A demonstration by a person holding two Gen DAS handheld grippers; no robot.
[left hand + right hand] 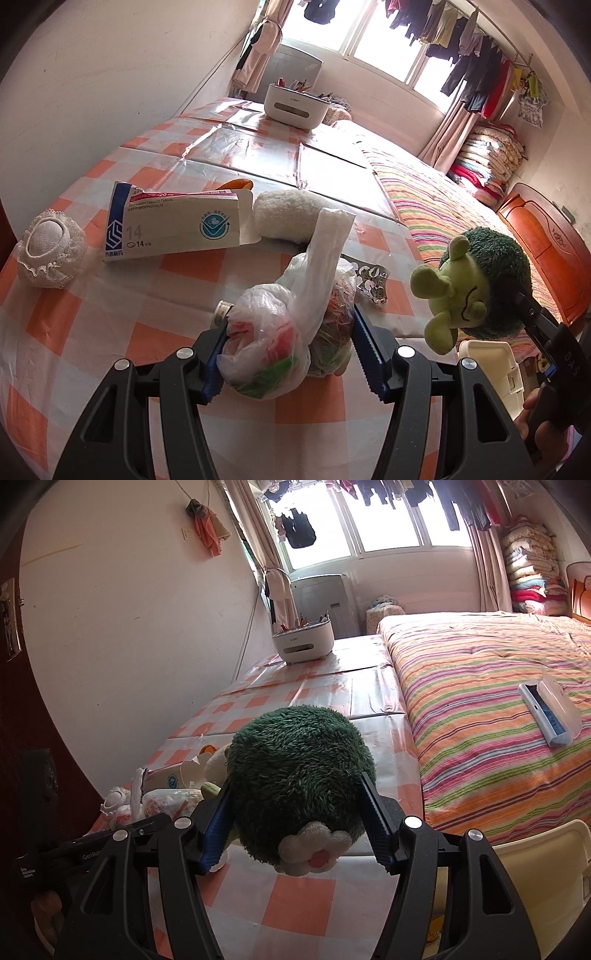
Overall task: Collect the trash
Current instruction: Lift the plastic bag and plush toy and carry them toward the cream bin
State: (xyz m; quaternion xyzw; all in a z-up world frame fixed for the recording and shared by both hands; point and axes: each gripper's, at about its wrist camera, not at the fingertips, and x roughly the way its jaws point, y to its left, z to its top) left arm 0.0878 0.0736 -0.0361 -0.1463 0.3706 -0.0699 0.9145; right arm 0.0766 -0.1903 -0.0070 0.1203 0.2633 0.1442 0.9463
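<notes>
My left gripper (290,317) is shut on a knotted clear plastic bag of trash (273,343), and its blue pads press both sides just above the checked tablecloth (110,332). My right gripper (295,781) is shut on a dark green plush toy (299,775) with a white flower on it. In the left wrist view the same plush toy (476,280) hangs to the right of the bag, past the table's edge. On the cloth behind the bag lie a torn medicine box (173,225) and a crumpled foil wrapper (371,280).
A white lace pincushion (50,251) and a white fuzzy toy (284,216) lie on the table. A white desk organiser (304,644) stands at the far end. A cream bin (535,853) sits below the table's right edge. Beyond it is a striped bed (480,701) with a lint brush (550,710).
</notes>
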